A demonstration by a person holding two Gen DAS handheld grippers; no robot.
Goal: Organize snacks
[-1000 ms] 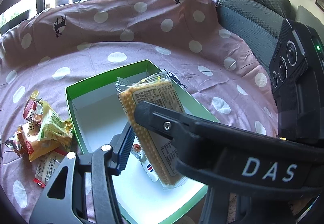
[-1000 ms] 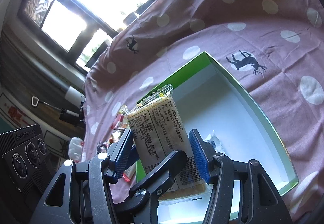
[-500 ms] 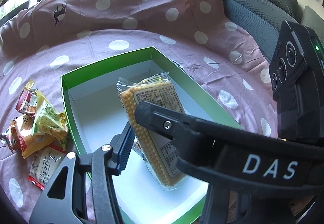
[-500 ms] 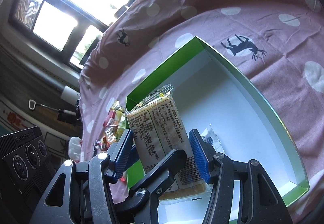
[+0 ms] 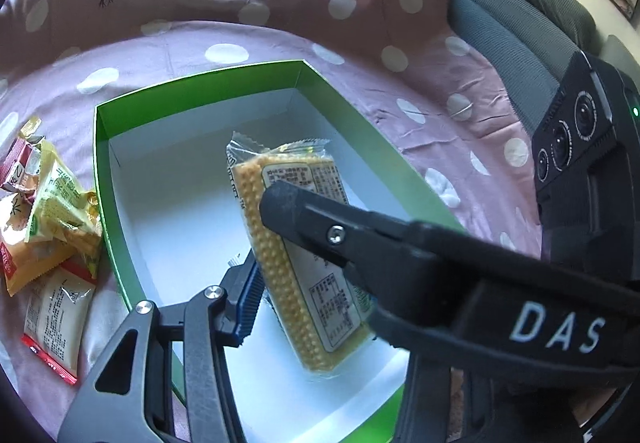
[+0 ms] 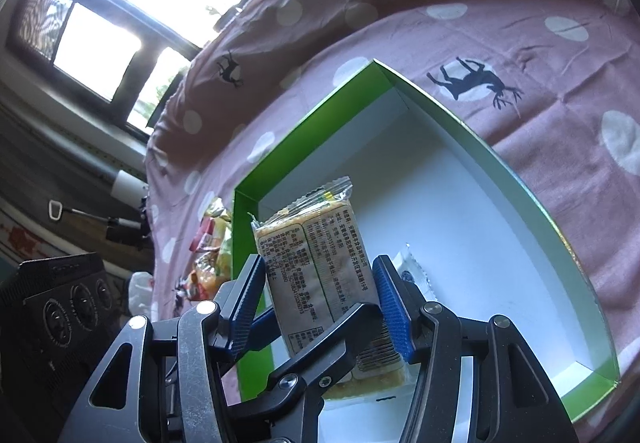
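Left wrist view: the cracker pack (image 5: 304, 263) hangs tilted over the near half of the green box (image 5: 103, 203), top seal toward 12 o'clock, low end toward 6. I can't tell whether that low end touches the white floor yet. On your left gripper (image 5: 312, 295), one blue pad sits just beside the pack's 9 o'clock edge and the other finger is hidden, so I can't tell if it is clamped or slack. The right gripper (image 5: 288, 211) crosses in from 3 o'clock over the pack's face. Loose packets (image 5: 52, 227) are piled on the dotted cloth (image 5: 240, 43) at 9 o'clock, outside the box wall.

Right wrist view: the right gripper (image 6: 320, 283) is clenched on the pack (image 6: 316, 263), blue pads pressed on both long edges. A finger of the left gripper cuts across low in front of the pack.

Doing it well:
- Two tools are tangled round one pack. Clear the left one first, toward 9 o'clock.
- Lower until the pack lies flat on the floor, then let go. Dropped tilted, it will likely flop.
- Keep the right pad off the box wall.

Box contents: a small white sachet (image 6: 412, 271) lies on the floor, just beside the pack at 3 o'clock. No other packet shows on the visible floor. Set the pack beside the sachet, not on it.
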